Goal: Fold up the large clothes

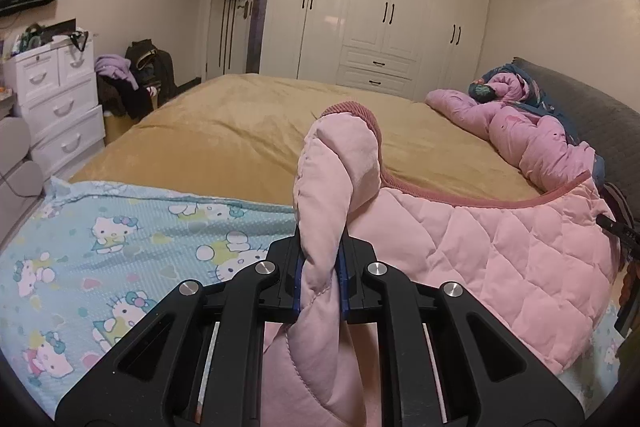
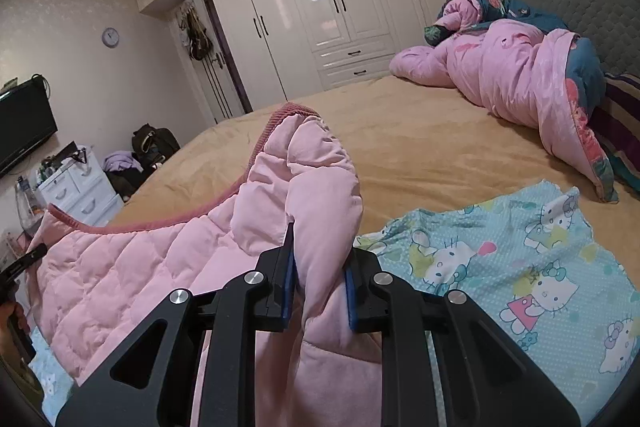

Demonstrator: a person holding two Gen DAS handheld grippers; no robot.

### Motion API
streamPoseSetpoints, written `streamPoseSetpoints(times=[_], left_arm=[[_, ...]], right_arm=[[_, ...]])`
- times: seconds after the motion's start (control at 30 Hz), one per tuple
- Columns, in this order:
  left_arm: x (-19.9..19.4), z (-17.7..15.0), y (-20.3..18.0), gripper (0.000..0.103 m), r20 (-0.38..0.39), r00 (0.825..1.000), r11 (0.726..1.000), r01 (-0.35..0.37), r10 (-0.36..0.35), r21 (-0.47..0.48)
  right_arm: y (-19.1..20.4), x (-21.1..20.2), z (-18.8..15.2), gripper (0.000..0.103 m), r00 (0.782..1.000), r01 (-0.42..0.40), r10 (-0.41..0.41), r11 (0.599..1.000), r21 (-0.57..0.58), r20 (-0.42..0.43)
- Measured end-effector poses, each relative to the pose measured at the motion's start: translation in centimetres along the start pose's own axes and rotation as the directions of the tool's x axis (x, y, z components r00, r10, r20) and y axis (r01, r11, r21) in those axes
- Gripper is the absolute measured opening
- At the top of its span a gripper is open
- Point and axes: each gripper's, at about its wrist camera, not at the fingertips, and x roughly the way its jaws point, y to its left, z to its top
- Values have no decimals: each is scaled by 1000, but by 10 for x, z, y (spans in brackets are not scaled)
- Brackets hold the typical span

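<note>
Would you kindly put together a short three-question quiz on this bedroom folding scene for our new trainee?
1. True or false: both grippers are shut on the pink quilted garment.
2. Which sheet lies beneath the garment at the near edge of the bed? A) striped B) cartoon-cat print C) plain white
3. Fill in: the crumpled pink duvet lies by the grey ____.

Key: 1 true: left gripper and right gripper each pinch a fold. 2 B. 3 headboard.

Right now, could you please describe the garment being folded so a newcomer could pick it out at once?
Start at the big bed with the tan cover. At its near edge, above the blue cartoon-cat sheet, hangs the quilted pink jacket. Unlike the pink duvet by the headboard, it has diamond stitching and darker ribbed trim.
</note>
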Motion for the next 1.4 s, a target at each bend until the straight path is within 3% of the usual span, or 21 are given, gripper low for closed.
streamPoseSetpoints(times=[0.47,0.67,0.73,0.77,0.8,0.87,0.93,1.0,1.1,1.13,1.17,1.2,1.27,1.4], left_arm=[[34,-22,7,6,-42,999,999,-31,30,-26],[33,-35,5,6,-26,999,999,-41,40,-24],[33,-38,6,6,-25,999,999,-44,44,-23],[33,-39,7,6,-26,999,999,-41,40,-29],[33,-40,8,6,-23,999,999,-38,37,-34],[34,-41,9,6,-24,999,999,-42,42,-32],[34,-41,9,6,-23,999,999,-41,41,-32],[34,-41,9,6,-20,999,999,-41,40,-33],[32,-41,8,6,-14,999,999,-43,43,-27],[32,-41,8,6,-12,999,999,-43,43,-27],[32,-41,9,6,-11,999,999,-42,42,-30],[32,-42,10,6,-9,999,998,-44,44,-32],[31,-41,12,6,-7,999,998,-40,40,-42],[29,-35,11,6,3,999,999,-33,33,-38]], right_arm=[[-20,40,-29,18,994,57,-53,997,42,-94],[-27,48,-42,20,988,65,-57,997,47,-146],[-28,53,-44,24,982,62,-55,997,35,-182],[-29,56,-46,31,977,68,-59,997,37,-205],[-30,60,-47,46,970,64,-51,997,44,-239],[-28,67,-48,54,957,69,-54,997,42,-285],[-24,68,-45,60,957,89,-82,996,13,-277],[-17,69,-38,75,962,139,-144,990,-39,-230],[-14,86,-29,75,957,135,-149,988,-73,-250],[-14,92,-28,75,953,129,-147,988,-83,-265],[-14,100,-28,58,947,113,-139,988,-105,-291],[-12,106,-29,26,940,116,-152,984,-133,-306],[-9,106,-31,18,950,86,-128,984,-158,-285],[-8,66,-16,16,990,72,-82,993,-97,-112]])
